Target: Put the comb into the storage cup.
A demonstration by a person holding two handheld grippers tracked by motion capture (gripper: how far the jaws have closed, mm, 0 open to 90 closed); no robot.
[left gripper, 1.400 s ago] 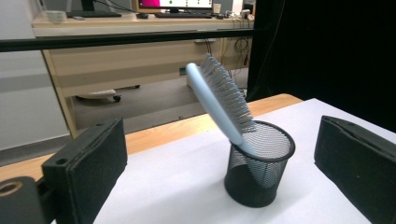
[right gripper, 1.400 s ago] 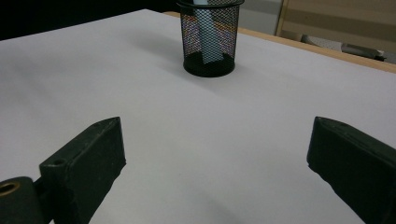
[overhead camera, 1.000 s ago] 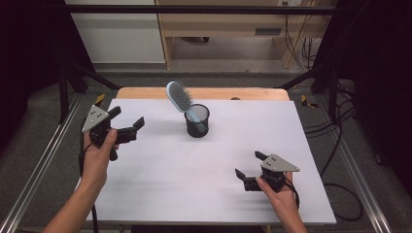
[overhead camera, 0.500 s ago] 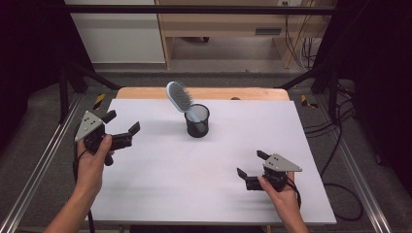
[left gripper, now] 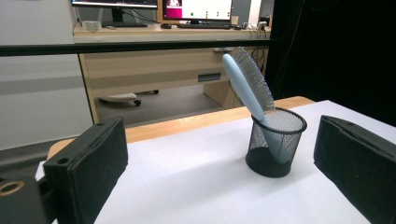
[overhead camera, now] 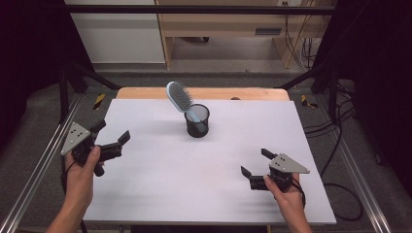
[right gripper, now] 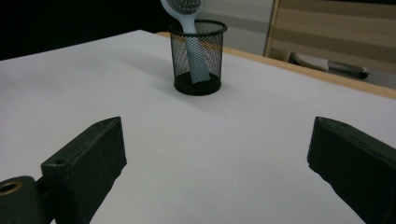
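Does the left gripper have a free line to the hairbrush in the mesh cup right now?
Probably yes. The left gripper is open, and bare table lies between it and the hairbrush, which leans out of the mesh cup toward that side.

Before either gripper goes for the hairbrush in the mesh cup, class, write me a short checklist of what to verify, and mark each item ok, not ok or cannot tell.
1. Left gripper jaws apart and holding nothing: ok.
2. Right gripper jaws apart and holding nothing: ok.
3. Hairbrush reachable, its bristle head standing out above the rim: ok.
4. Mesh cup upright on the white table: ok.
5. Nothing lying on the table between either gripper and the cup: ok.
6. Brush free to lift without tipping the cup: cannot tell; it leans against the rim.
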